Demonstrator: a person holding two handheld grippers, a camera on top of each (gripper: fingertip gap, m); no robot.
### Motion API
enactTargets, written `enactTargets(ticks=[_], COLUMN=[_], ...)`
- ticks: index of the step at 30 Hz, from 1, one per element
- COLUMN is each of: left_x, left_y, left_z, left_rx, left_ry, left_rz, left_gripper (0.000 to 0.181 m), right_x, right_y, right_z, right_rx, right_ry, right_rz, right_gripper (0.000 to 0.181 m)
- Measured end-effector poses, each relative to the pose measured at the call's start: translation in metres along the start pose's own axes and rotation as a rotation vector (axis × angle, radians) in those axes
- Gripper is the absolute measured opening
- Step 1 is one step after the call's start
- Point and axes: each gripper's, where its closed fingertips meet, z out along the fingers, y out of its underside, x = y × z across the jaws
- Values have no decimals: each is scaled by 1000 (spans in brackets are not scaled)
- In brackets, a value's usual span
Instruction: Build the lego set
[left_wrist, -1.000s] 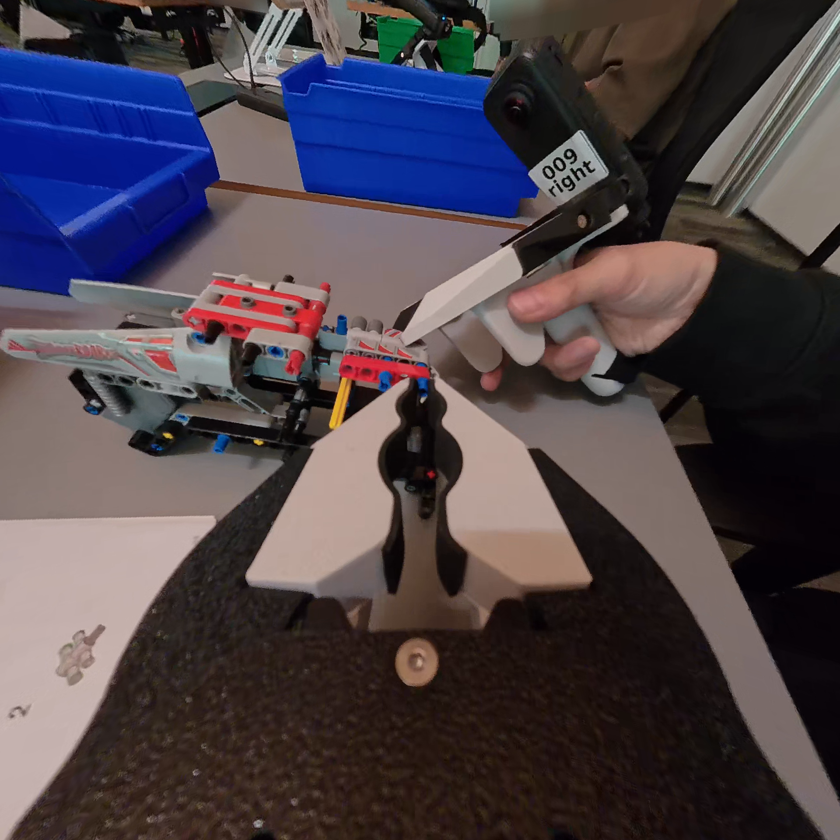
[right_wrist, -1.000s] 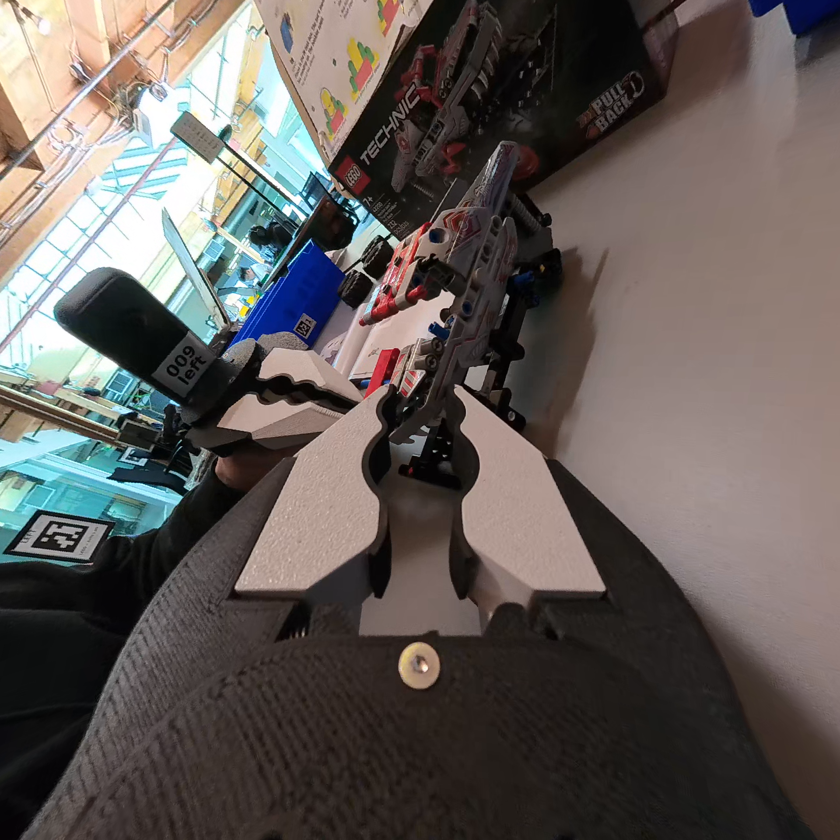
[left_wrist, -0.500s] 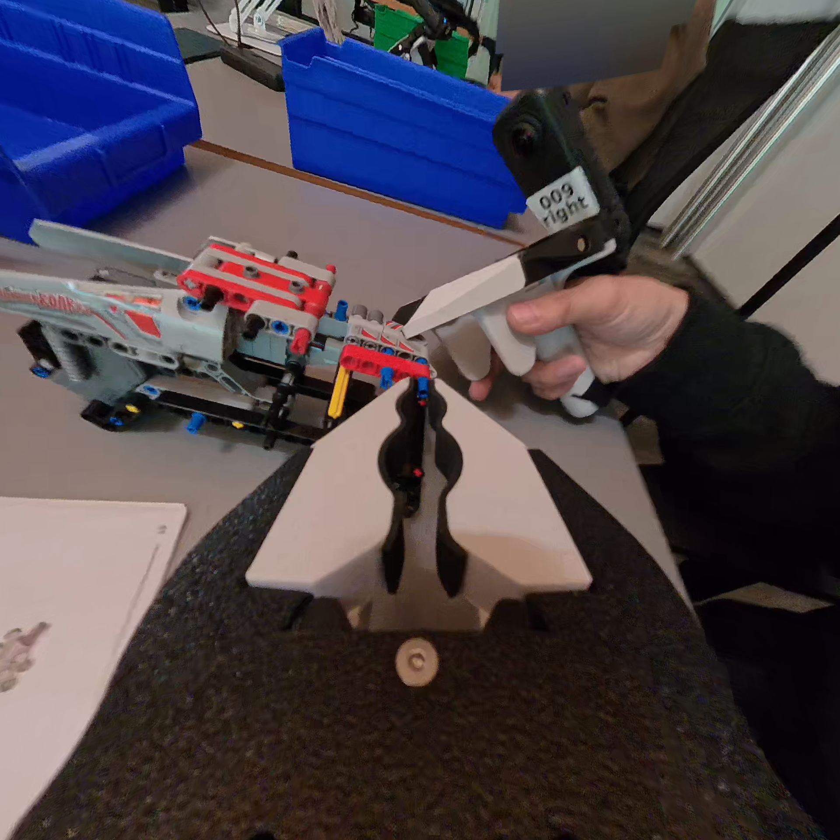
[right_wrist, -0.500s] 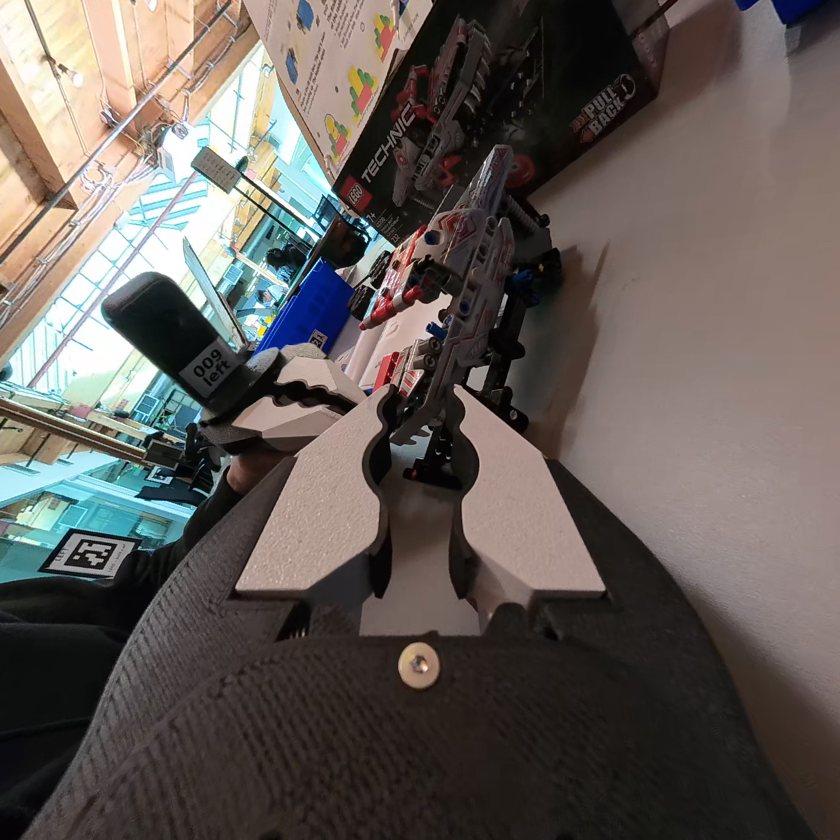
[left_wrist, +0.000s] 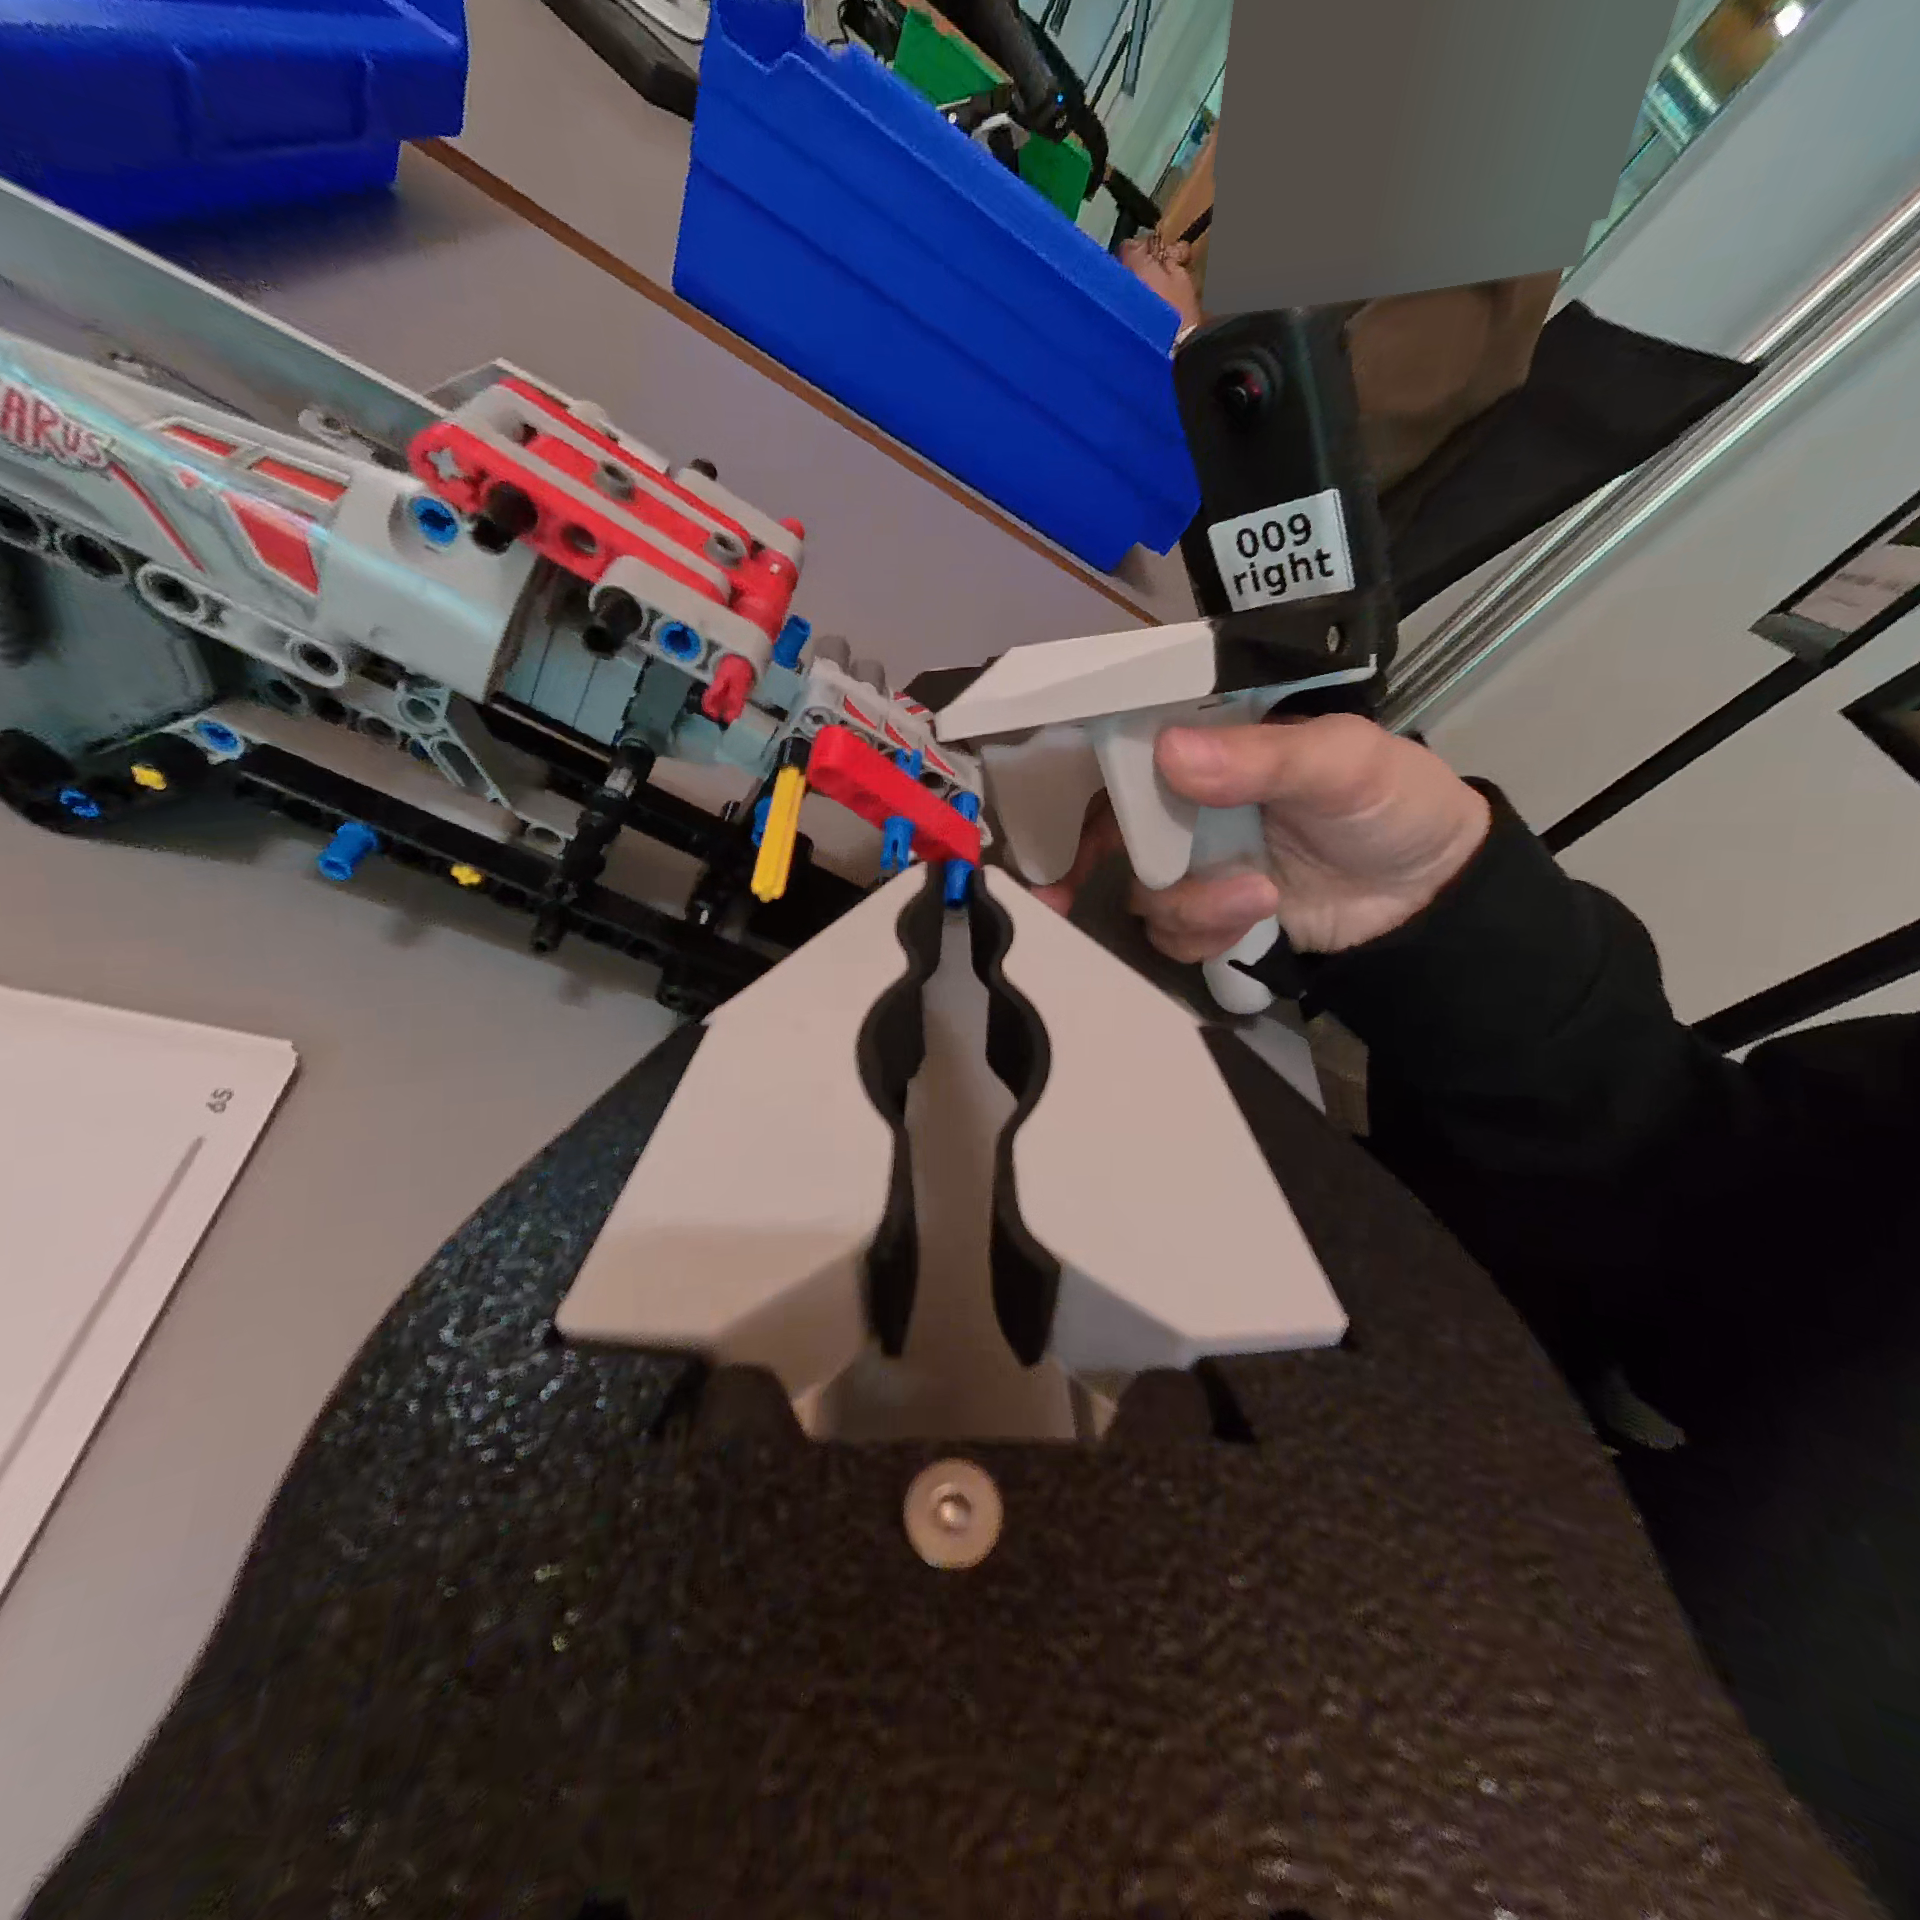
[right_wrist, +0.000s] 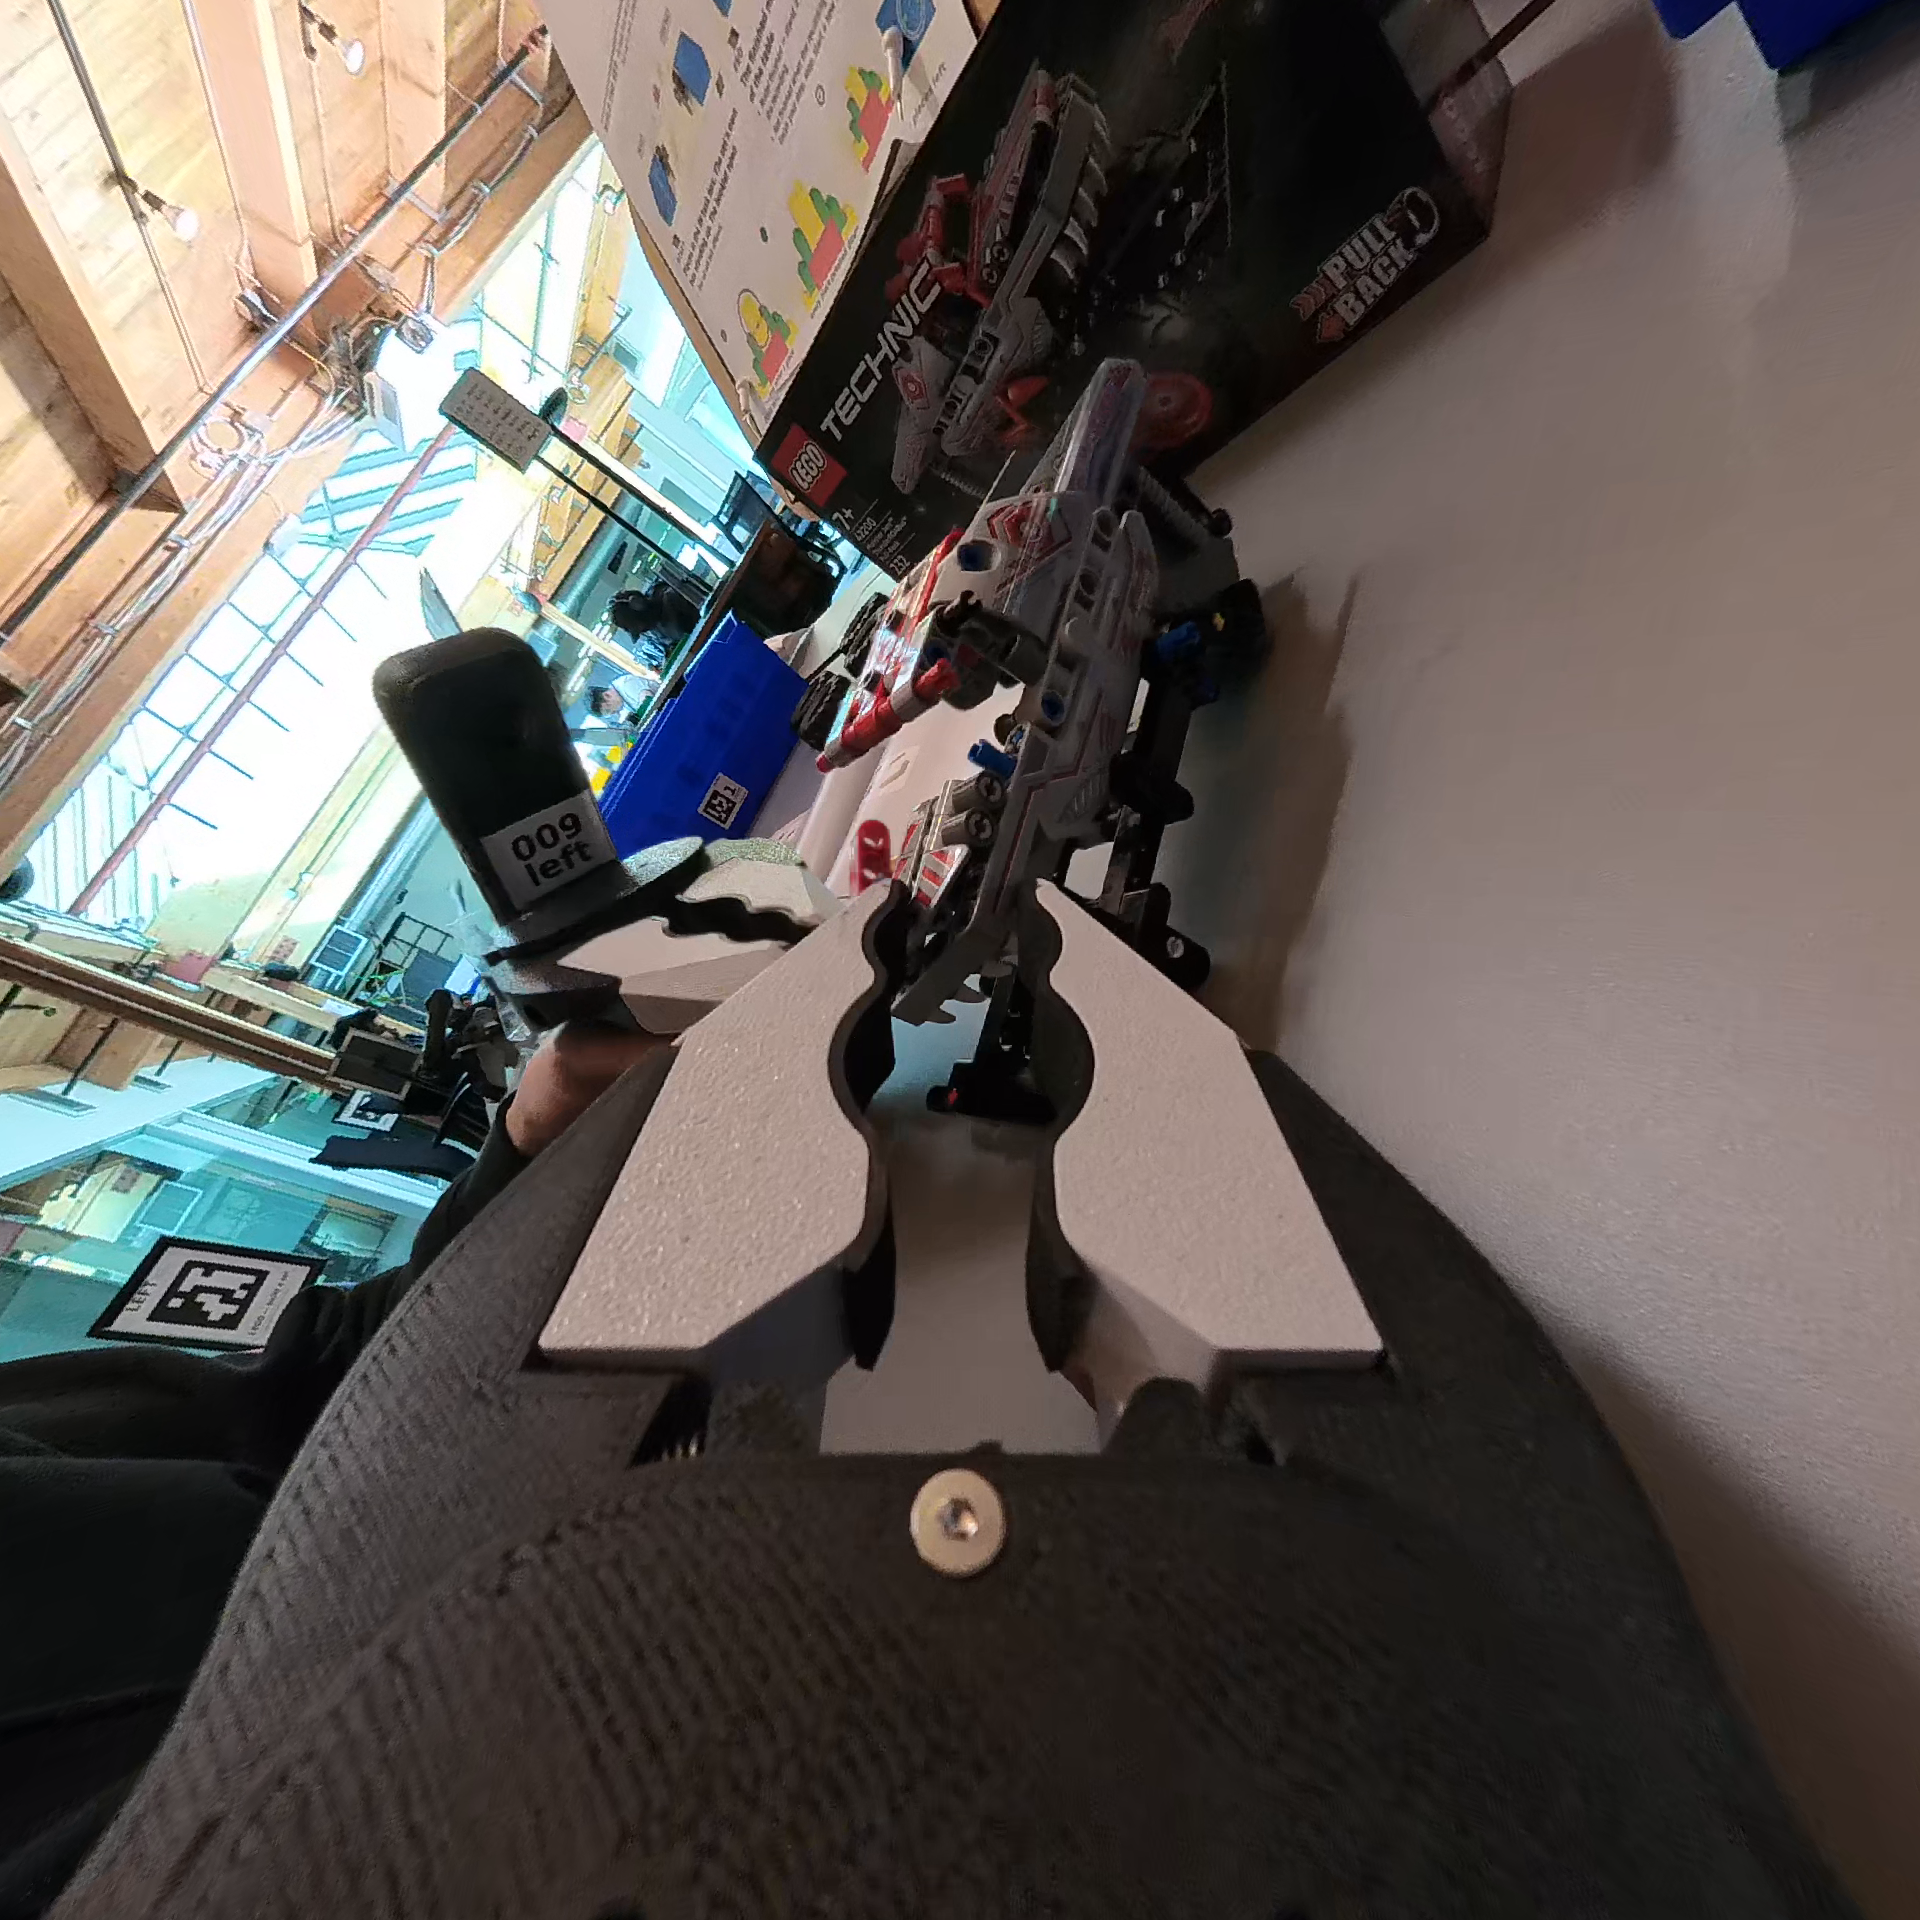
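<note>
While right gripper (right_wrist: 961, 925) grips the lego model (right_wrist: 1060, 665), left gripper (left_wrist: 954, 883) (level) pinches its blue pin (left_wrist: 956, 881).

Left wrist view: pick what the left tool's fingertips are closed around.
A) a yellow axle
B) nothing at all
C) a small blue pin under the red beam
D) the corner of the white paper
C: the left tool pinches a small blue pin that hangs beneath the red beam at the near end of the lego model.
</note>
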Motion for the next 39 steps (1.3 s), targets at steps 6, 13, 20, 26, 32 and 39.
enactTargets(ticks=[6,13,20,26,32,39], left_x=[1,1,0,2,3,4], left_y=[-1,-4,-4,-5,-4,-3], left_z=[0,5,5,4,5,7], left_rx=[6,-1,-42,-50,-60,-61], left_ry=[29,28,-34,-9,38,20], left_rz=[-16,-13,157,74,-7,92], left_gripper=[2,2,2,2,2,2], right_x=[-1,-7,-6,-12,-6,-3], right_y=[0,1,3,7,5,5], right_z=[-1,-3,-2,0,4,2], right_rx=[-16,-50,-64,-115,-118,-135], right_ry=[-16,11,35,102,229,264], right_rz=[-26,-174,-172,-338,-423,-461], right_gripper=[20,39,40,55,46,42])
